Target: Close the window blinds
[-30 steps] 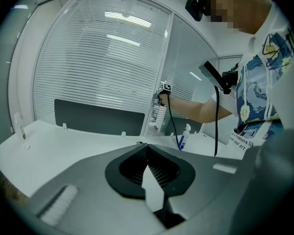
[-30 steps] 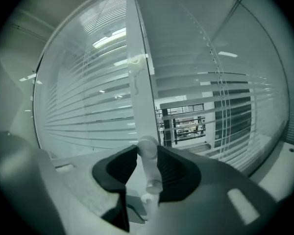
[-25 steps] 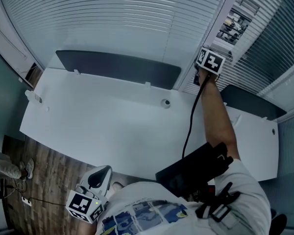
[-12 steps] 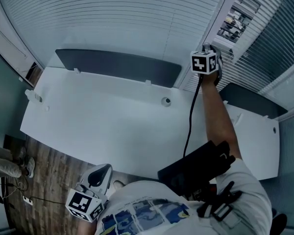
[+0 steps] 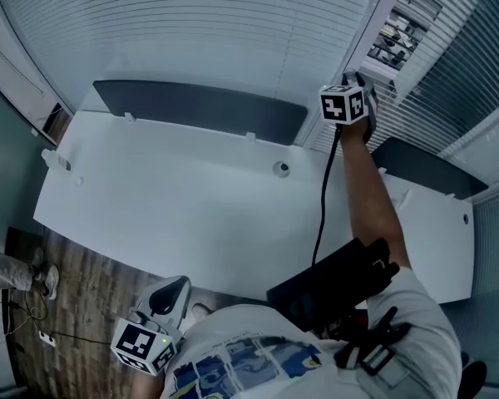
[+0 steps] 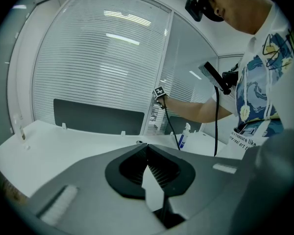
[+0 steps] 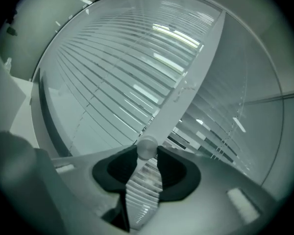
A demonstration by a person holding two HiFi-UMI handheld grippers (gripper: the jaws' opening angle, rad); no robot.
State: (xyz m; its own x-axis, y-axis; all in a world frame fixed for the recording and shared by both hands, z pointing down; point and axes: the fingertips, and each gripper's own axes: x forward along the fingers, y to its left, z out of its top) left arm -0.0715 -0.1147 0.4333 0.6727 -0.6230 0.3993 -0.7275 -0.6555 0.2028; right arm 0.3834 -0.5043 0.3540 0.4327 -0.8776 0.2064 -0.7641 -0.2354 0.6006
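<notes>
White slatted blinds cover the left window, their slats nearly flat. The right-hand blinds still show gaps, with shelves visible through them. My right gripper is held up at the white frame post between the two windows. In the right gripper view it is shut on the round end of the blind wand, with the left blinds and the right blinds on either side. My left gripper hangs low beside the person's body; its jaws meet at the tips with nothing between them.
A white desk stands under the windows, with dark partition panels at its back edge and a round cable port. A spray bottle stands on the desk to the right. A black cable runs along the right arm. Wood floor lies at lower left.
The right gripper has risen slightly and twisted at the frame post, its marker cube turning to face the camera. The left gripper has stayed put.
</notes>
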